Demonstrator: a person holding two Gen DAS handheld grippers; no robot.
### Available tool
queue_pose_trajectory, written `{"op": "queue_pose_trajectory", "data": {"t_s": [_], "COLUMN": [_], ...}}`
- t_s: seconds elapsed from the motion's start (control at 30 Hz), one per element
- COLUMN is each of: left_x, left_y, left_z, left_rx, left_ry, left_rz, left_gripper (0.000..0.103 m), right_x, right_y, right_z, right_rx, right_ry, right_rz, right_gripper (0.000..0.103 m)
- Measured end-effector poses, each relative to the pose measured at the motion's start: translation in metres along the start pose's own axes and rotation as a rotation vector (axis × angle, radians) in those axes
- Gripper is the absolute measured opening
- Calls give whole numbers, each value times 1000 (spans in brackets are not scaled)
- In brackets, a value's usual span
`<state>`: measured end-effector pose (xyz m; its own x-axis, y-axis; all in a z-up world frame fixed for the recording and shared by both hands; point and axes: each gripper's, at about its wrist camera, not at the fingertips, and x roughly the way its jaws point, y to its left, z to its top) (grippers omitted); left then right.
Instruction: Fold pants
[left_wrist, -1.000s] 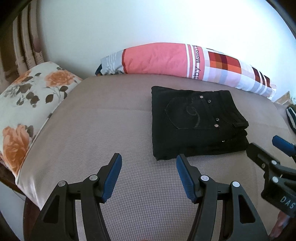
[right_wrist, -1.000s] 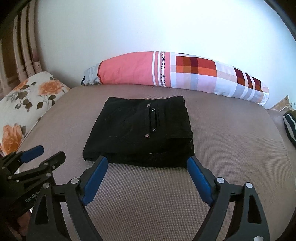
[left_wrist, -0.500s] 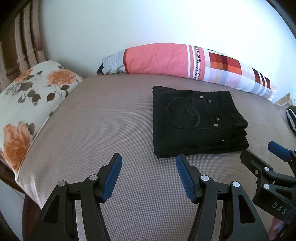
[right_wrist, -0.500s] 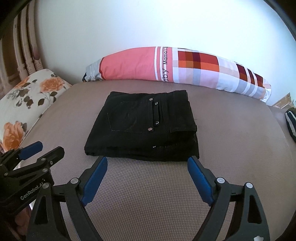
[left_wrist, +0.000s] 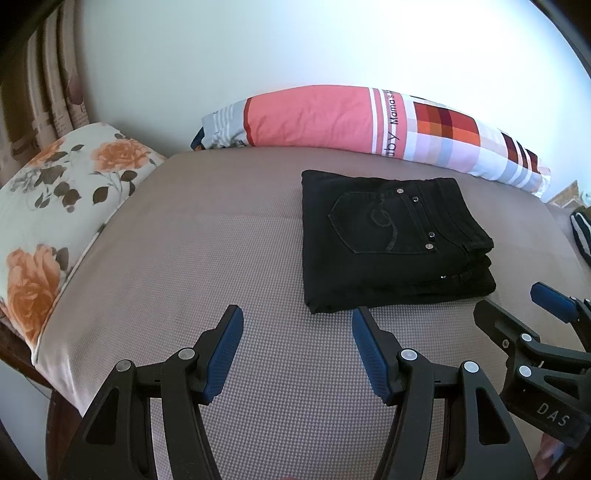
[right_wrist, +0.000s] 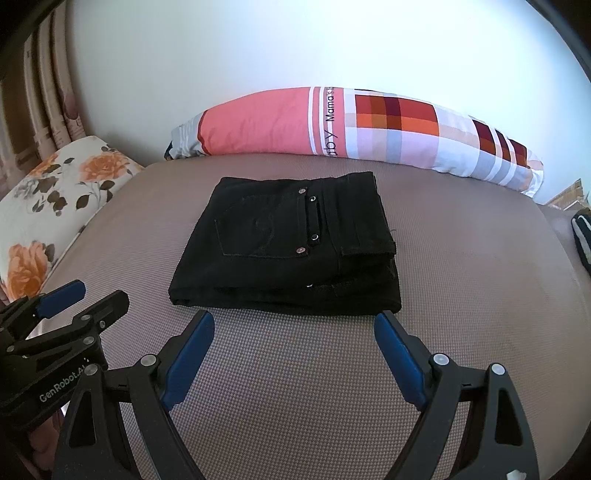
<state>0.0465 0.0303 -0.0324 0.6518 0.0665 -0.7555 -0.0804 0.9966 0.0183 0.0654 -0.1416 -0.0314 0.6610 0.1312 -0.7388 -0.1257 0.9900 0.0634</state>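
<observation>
Black pants (left_wrist: 388, 243) (right_wrist: 291, 247) lie folded into a compact rectangle on the taupe bed cover (left_wrist: 229, 258), back pocket and rivets facing up. My left gripper (left_wrist: 297, 317) hovers open just short of the pants' near left corner, nothing between its blue pads. My right gripper (right_wrist: 295, 321) hangs open in front of the pants' near edge, its jaws wide and empty. Each gripper shows in the other's view: the right gripper (left_wrist: 517, 306) at the right edge, the left gripper (right_wrist: 85, 295) at the lower left.
A long pink and checked bolster (left_wrist: 369, 125) lies along the wall behind the pants. A floral pillow (left_wrist: 55, 206) sits at the left end of the bed. A dark striped item (right_wrist: 581, 236) lies at the right edge. A curtain (right_wrist: 44, 92) hangs at far left.
Both grippers stay open and nearly still. The right wrist view has tilted slightly, so the pants sit a little lower and larger in it.
</observation>
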Motion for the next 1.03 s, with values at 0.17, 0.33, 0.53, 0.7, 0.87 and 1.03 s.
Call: {"op": "queue_pose_trajectory", "data": {"t_s": [0.17,0.33,0.53,0.7,0.87,1.03], "left_x": [1,3,3,4,5,5], "left_y": [-2,-3,-4,-4,-4,-4], "left_z": [0,0,-2,-1,-2,-3], "left_rx": [9,21,22,23,29,29], "left_ry": [-3,-5,-4,-4,-3,3], "left_rz": [4,3,2,2,-4,-9], "left_gripper": [62,62,62,62,62,62], "right_x": [0,1,2,3,5,6], "right_y": [-1,-1,-2,-3,-3,-4], "right_z": [1,-2,-1,-3,-4,-3], "right_rx": [2,9,8,10,10,12], "right_ry": [3,8,8,15,18,20], "right_rz": [-3,-3,-4,-1,-7,-5], "right_gripper": [87,87,87,87,87,87]}}
